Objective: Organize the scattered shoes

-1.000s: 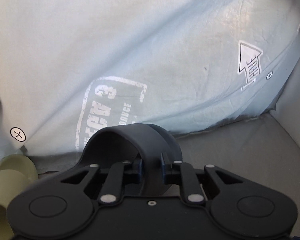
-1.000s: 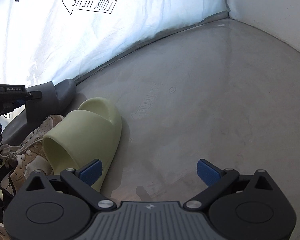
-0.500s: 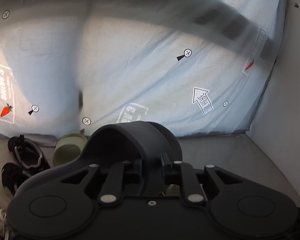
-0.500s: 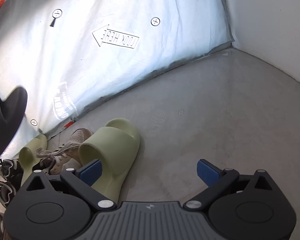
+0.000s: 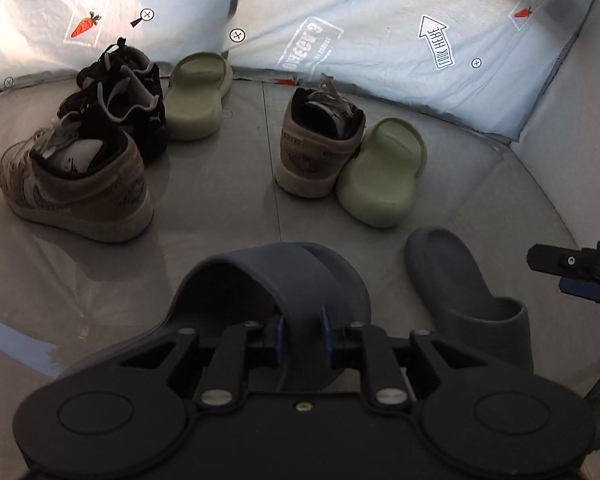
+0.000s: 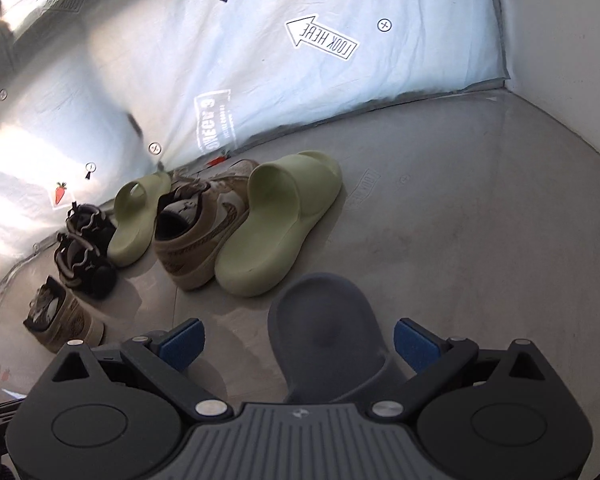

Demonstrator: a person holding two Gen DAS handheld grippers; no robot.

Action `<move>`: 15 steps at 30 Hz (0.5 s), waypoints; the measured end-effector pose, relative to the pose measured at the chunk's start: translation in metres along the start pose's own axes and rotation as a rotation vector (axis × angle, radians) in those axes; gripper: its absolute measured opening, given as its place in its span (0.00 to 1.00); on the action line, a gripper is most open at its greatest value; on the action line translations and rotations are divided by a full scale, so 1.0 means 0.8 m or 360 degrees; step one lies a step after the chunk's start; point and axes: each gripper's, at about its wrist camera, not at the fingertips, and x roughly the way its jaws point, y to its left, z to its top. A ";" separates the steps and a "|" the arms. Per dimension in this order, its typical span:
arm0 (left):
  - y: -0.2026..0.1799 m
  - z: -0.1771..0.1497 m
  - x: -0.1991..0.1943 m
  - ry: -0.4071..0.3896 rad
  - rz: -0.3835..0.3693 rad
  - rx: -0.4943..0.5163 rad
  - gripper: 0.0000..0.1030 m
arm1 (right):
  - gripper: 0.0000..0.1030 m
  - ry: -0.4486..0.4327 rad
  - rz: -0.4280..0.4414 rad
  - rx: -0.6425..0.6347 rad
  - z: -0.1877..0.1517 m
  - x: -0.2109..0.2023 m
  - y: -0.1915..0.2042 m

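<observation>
My left gripper [image 5: 302, 336] is shut on the strap of a dark grey slide [image 5: 276, 276], held above the floor. Its mate, a second grey slide [image 5: 452, 280], lies on the floor to the right. My right gripper [image 6: 298, 343] stands open with that slide [image 6: 320, 320] lying between its blue pads [image 6: 182, 342]. Beyond are two green slides [image 5: 198, 92] [image 5: 380, 172], two tan sneakers [image 5: 80, 184] [image 5: 320, 148] and a black pair [image 5: 120, 88]. One tan sneaker [image 6: 200, 232] stands against a green slide [image 6: 280, 224].
A pale printed sheet [image 5: 380, 40] hangs along the back, and a white wall [image 6: 560, 60] closes the right side. The grey floor [image 6: 460, 220] is bare to the right of the shoes. The right gripper's tip [image 5: 580, 276] shows at the left view's right edge.
Both views have pulled back from the sheet and now look down on the floor and shoes. The left gripper still holds the grey slide. The right gripper now sits over the second grey slide.
</observation>
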 end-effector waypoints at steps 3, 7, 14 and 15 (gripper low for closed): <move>-0.010 -0.008 0.006 0.0024 0.0021 0.0063 0.19 | 0.97 0.0011 -0.0007 -0.0080 -0.017 -0.012 0.013; -0.016 -0.018 0.015 0.0071 0.0062 0.0107 0.31 | 0.98 0.0006 -0.0032 -0.0134 -0.029 -0.025 0.022; -0.005 -0.024 -0.013 0.0000 0.0112 0.0086 0.49 | 0.98 0.0056 -0.0076 -0.0133 -0.042 -0.031 0.022; -0.004 -0.025 -0.019 -0.0016 0.0121 0.0086 0.54 | 0.98 0.0063 -0.0072 -0.0130 -0.043 -0.031 0.022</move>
